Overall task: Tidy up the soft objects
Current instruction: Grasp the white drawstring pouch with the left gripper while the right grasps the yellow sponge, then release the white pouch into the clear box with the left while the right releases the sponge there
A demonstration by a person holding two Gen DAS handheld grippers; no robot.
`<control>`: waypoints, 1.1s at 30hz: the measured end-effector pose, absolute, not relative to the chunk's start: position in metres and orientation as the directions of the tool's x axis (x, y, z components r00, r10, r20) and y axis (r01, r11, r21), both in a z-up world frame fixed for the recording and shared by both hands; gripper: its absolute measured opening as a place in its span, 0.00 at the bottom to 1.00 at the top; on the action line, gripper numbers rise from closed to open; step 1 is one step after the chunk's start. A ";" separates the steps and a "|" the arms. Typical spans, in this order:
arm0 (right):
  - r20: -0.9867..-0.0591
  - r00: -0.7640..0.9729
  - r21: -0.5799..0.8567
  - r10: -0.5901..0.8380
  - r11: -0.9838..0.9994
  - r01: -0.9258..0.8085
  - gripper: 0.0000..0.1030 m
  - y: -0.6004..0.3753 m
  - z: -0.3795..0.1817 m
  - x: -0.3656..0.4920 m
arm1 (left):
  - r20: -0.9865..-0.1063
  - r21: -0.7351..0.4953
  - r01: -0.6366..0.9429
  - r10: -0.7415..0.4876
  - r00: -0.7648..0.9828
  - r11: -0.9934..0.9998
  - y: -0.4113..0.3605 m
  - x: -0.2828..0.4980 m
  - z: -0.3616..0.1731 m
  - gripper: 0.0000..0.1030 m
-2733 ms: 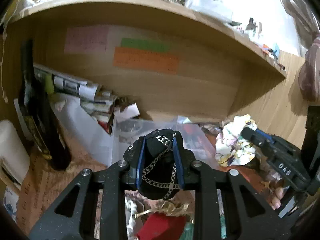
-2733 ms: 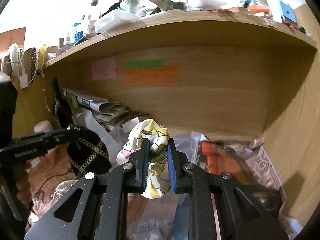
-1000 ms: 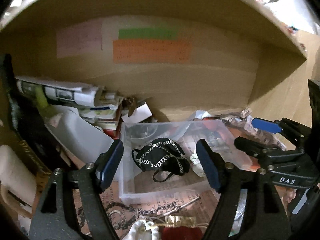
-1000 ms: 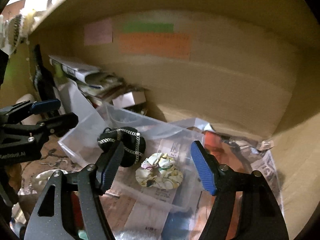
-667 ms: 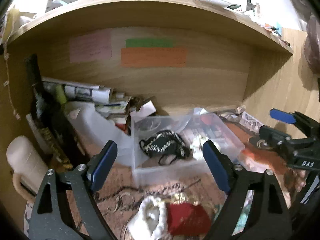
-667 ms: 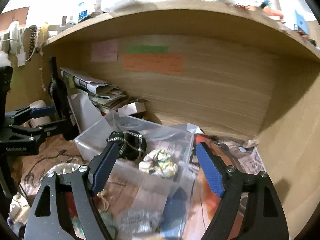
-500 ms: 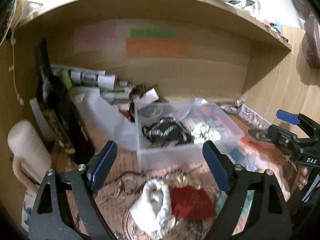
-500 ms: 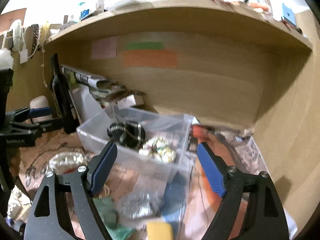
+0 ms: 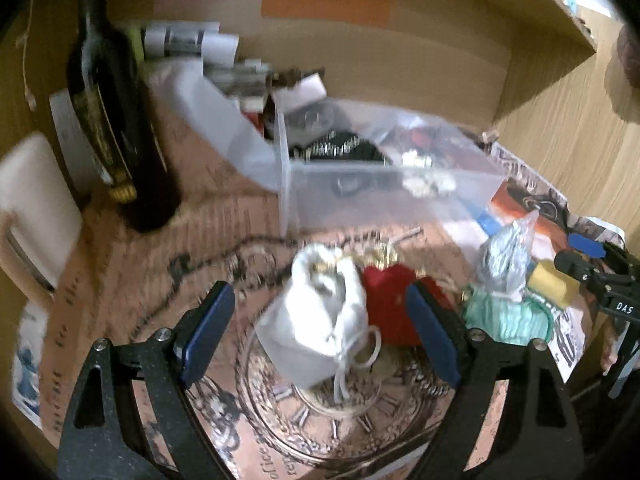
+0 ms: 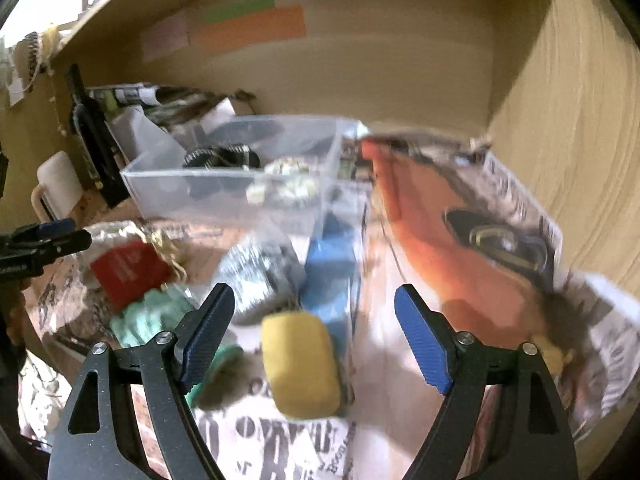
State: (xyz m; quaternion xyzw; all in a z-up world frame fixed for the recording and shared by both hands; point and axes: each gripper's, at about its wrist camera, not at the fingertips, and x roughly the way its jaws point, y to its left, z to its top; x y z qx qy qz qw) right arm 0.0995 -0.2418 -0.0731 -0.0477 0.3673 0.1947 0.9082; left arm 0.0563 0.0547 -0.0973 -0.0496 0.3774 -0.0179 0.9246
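My left gripper [image 9: 320, 332] is open and empty, hovering over a white drawstring pouch [image 9: 320, 320] with a red pouch [image 9: 390, 304] beside it. My right gripper [image 10: 316, 336] is open and empty above a yellow sponge [image 10: 300, 364]. A clear plastic bin [image 9: 384, 192] behind holds a black chained scrunchie [image 9: 340, 150] and a floral scrunchie [image 9: 428, 180]. The bin also shows in the right wrist view [image 10: 240, 184]. A mint cloth [image 9: 504, 316] and a silver bag [image 9: 504, 260] lie to the right.
A dark wine bottle [image 9: 116, 120] stands at the left, next to a white mug [image 9: 32, 208]. Rolled papers [image 9: 188, 44] are piled against the wooden back wall. A blue block [image 10: 332, 272] and newspaper [image 10: 500, 240] lie on the shelf floor.
Both grippers let go of the scrunchies into the bin, opened wide, then pulled back and tilted down over the loose items in front of the bin.
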 end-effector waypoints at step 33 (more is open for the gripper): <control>-0.601 0.692 0.093 0.399 0.895 -0.435 0.33 -0.234 -0.047 0.098 | -0.626 -0.159 -0.031 -0.077 0.776 0.987 0.064 0.050 -0.073 0.33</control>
